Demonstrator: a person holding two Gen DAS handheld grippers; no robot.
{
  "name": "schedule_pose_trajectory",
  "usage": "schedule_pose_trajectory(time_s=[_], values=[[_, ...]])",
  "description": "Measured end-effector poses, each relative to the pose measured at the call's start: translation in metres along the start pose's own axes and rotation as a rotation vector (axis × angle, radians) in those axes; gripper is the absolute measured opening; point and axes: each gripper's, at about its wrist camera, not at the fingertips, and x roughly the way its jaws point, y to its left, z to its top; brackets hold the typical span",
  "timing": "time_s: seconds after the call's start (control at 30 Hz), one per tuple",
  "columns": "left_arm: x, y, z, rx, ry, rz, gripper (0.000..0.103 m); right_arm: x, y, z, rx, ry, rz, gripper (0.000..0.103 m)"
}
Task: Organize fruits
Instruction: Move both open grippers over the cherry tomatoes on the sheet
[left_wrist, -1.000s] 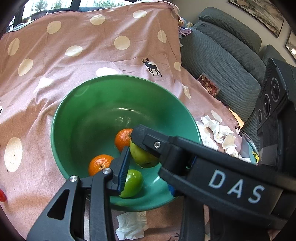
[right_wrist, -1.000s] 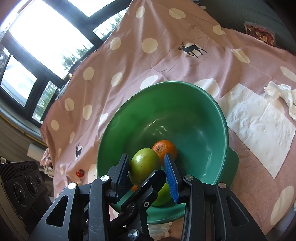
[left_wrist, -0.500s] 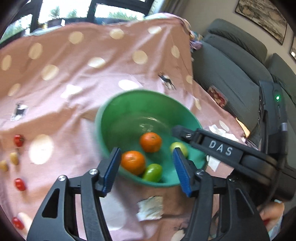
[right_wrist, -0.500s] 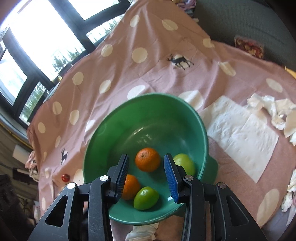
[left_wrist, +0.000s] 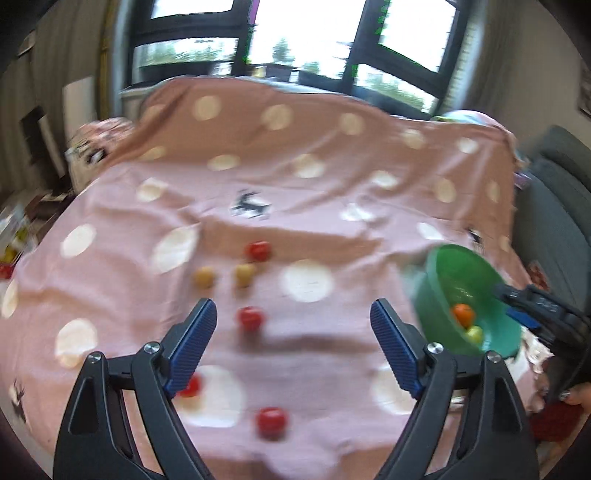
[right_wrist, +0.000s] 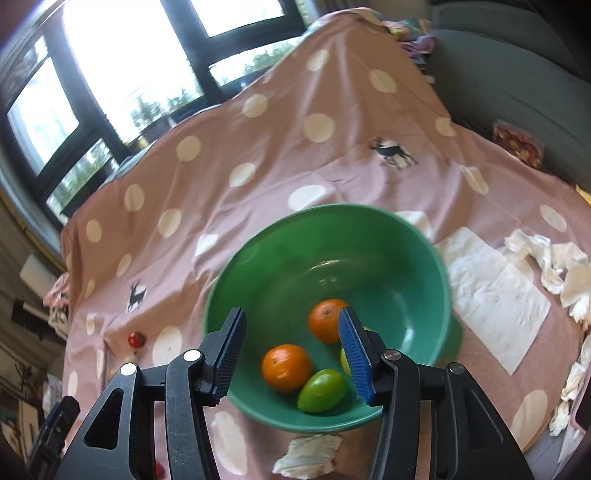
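Note:
My right gripper (right_wrist: 293, 332) hovers over the green bowl (right_wrist: 295, 258), its jaws opening with nothing pressed between them. In the bowl lie two oranges (right_wrist: 286, 367) and a green fruit (right_wrist: 321, 389); a second green fruit (right_wrist: 345, 360) is half hidden behind the right finger. My left gripper (left_wrist: 293, 325) hangs above the pink dotted cloth (left_wrist: 332, 206), jaws opening wide and holding nothing. Small red fruits (left_wrist: 250, 318) and yellow fruits (left_wrist: 245, 274) lie scattered below it. The bowl (left_wrist: 428, 295) sits at the right edge of the blurred left wrist view.
White paper sheets (right_wrist: 495, 295) and crumpled tissues (right_wrist: 546, 258) lie right of the bowl, another tissue (right_wrist: 306, 456) in front of it. A grey sofa (right_wrist: 517, 74) borders the cloth on the right. Windows stand behind. A hand (left_wrist: 572, 398) shows low right.
The right gripper let go of the green fruit, which now lies in the bowl, then rose a little. The left gripper swung away from the bowl to the small fruits and opened wide.

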Motion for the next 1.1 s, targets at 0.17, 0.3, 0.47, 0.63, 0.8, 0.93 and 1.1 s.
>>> schedule_pose_trajectory(time_s=[0.17,0.3,0.47,0.63,0.8,0.93,1.1], values=[[0.007,0.040,-0.001,-0.089,0.041,0.042,0.086,0.001,0.025,-0.008,-0.079,0.018,0.018,0.052],[0.010,0.062,-0.002,-0.133,0.068,0.029,0.086,0.004,0.046,-0.018,-0.144,0.049,0.074,0.052],[0.014,0.083,-0.002,-0.194,0.082,0.059,0.086,0.011,0.075,-0.032,-0.217,0.109,0.137,0.052],[0.017,0.096,-0.001,-0.245,0.102,0.059,0.086,0.019,0.107,-0.052,-0.299,0.203,0.246,0.052],[0.019,0.098,-0.003,-0.253,0.131,0.037,0.085,0.035,0.133,-0.070,-0.331,0.288,0.315,0.052],[0.015,0.098,-0.011,-0.256,0.137,0.046,0.079,0.048,0.145,-0.075,-0.314,0.333,0.396,0.052],[0.017,0.089,-0.021,-0.231,0.176,0.037,0.060,0.061,0.170,-0.080,-0.371,0.325,0.400,0.052]])
